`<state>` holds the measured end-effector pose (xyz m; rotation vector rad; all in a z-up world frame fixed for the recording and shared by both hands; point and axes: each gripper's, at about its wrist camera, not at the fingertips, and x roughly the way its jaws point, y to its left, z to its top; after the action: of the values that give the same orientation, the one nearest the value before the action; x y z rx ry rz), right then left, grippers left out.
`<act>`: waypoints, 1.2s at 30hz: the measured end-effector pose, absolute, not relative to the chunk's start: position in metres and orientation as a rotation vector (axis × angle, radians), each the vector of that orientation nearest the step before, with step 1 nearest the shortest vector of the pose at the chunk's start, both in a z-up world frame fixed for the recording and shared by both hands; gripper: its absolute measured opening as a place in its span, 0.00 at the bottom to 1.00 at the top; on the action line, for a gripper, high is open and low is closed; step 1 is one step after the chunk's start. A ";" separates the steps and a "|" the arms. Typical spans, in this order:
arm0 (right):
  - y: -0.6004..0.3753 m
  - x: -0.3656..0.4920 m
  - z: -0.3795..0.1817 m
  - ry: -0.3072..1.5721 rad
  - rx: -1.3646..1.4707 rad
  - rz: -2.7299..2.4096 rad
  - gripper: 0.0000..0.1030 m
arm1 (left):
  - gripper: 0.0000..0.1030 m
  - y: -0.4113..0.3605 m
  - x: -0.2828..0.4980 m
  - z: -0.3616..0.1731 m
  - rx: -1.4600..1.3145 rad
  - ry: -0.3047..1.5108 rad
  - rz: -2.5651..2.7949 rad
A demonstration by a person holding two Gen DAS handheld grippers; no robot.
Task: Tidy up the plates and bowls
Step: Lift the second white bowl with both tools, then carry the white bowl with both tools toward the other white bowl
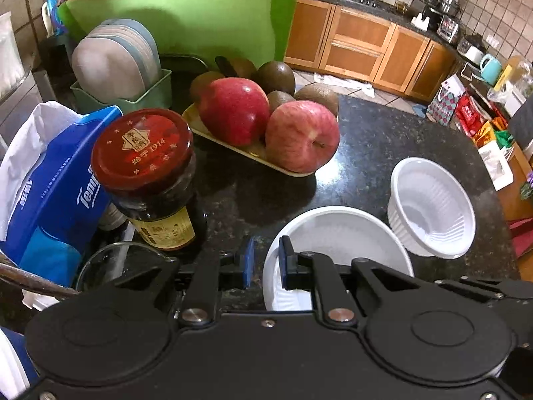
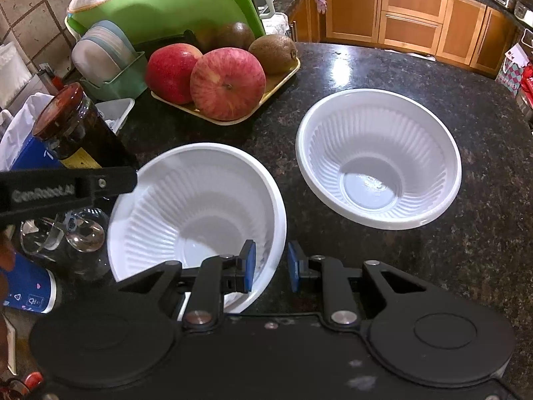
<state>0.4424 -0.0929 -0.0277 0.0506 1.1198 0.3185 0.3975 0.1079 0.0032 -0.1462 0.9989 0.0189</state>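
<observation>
Two white ribbed plastic bowls are on the black granite counter (image 2: 366, 66). The near bowl (image 2: 200, 200) is tilted, and both grippers hold it. My right gripper (image 2: 270, 265) is shut on its right rim, one blue pad inside the wall and one outside. A finger (image 2: 83, 186) of my left gripper reaches the bowl's left rim. In the left wrist view my left gripper (image 1: 266, 261) is shut on that same bowl (image 1: 339, 236) at its rim. The second bowl (image 2: 379, 156) (image 1: 433, 206) sits upright and free to the right.
Behind the bowls is a yellow tray (image 2: 279, 76) of apples and kiwis. A red-lidded jar (image 1: 146, 153), a blue tissue pack (image 1: 50, 193) and a glass (image 2: 76, 233) crowd the left. Grey plates in a green rack (image 1: 113, 63) stand before a green cutting board (image 1: 200, 16).
</observation>
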 end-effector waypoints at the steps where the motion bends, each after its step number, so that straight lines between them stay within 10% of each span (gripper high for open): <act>1: -0.092 0.443 -0.028 1.119 0.050 0.321 0.22 | 0.20 0.107 0.399 0.001 -0.140 1.005 0.021; 36: -0.102 0.387 0.003 1.049 0.045 0.297 0.20 | 0.21 0.089 0.352 0.008 -0.119 0.978 -0.043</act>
<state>0.3873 -0.1020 0.0029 0.0455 1.0490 0.2967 0.3516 0.0892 0.0082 -0.1189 0.9780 -0.0430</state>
